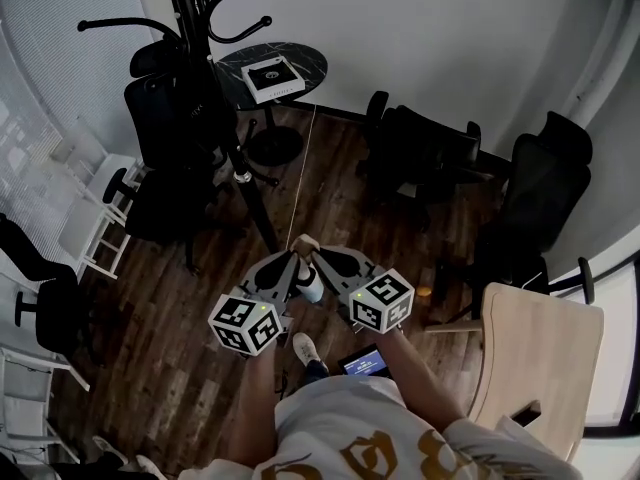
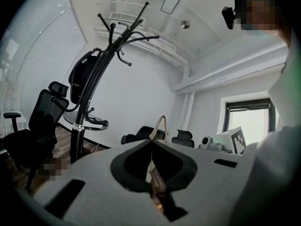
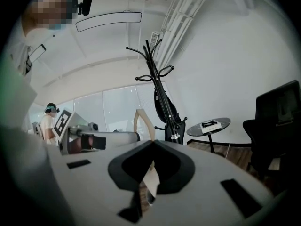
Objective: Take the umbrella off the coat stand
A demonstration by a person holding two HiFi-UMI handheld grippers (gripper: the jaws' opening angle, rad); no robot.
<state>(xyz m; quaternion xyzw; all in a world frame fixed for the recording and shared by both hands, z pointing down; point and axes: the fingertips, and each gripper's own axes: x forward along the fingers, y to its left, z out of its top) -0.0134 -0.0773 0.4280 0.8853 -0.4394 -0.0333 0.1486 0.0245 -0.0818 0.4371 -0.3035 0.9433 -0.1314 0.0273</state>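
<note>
Umbrella [image 1: 305,247], tan crook handle uppermost, is off the coat stand [image 1: 205,63] and stands upright between the two tongs. Dark plank floor [image 1: 330,168] lies below them. The coat stand rises ahead of the left tongs [image 1: 296,260], with a dark bag [image 2: 80,81] hanging on it. A round dark tabletop [image 1: 312,60] carrying a white box [image 1: 272,78] sits farther ahead. Black office chairs [image 1: 420,153] stand ahead of the right tongs [image 1: 316,260], and a pale wooden tabletop [image 1: 545,358] lies to their right. Both tongs are clamped on the umbrella just under its handle, tips almost meeting, and the handle arches above them.
</note>
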